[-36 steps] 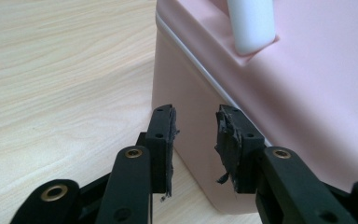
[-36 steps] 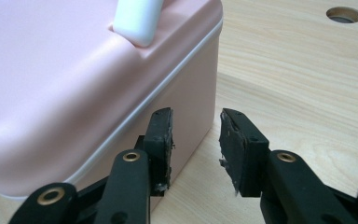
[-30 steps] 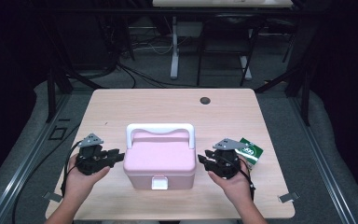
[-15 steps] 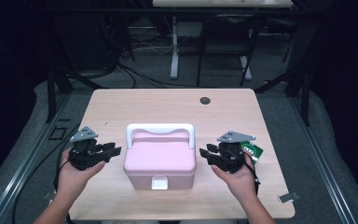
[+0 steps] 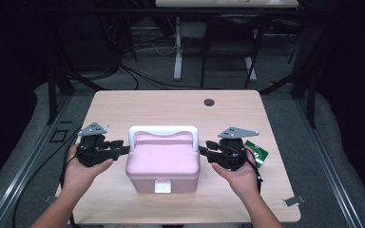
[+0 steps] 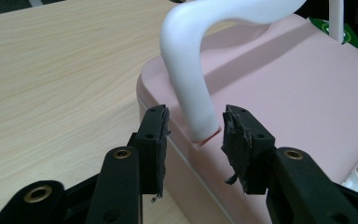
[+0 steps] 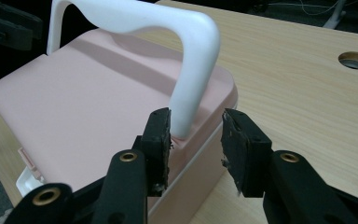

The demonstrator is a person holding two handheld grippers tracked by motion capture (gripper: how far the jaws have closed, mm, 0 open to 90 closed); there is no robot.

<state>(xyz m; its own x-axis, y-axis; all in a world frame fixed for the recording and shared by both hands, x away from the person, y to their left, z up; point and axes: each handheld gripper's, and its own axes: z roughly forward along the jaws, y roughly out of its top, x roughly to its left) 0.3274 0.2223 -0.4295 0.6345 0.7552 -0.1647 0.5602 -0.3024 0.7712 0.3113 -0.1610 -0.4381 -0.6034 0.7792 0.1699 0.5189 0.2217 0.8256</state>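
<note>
A pink lidded box [image 5: 162, 160] with an upright white handle [image 5: 164, 130] and a white front latch [image 5: 162, 186] sits mid-table near the front. My left gripper [image 5: 121, 150] is at the box's left side, open, jaws either side of the handle's left foot [image 6: 200, 123]. My right gripper [image 5: 204, 153] is at the box's right side, open, jaws straddling the handle's right foot [image 7: 184, 123]. In the left gripper view the pads [image 6: 157, 140] stand a little apart from the handle. The pink lid [image 7: 88, 107] is down.
A green packet [image 5: 257, 153] lies on the table just right of my right hand. A round cable hole [image 5: 209, 102] sits near the table's far edge. The wooden table [image 5: 171, 111] is bare behind the box. Black frames and cables stand on the floor beyond.
Both grippers have moved inward toward the box and slightly away from the front edge, so each now has a handle foot between its jaws. The box has not moved.
</note>
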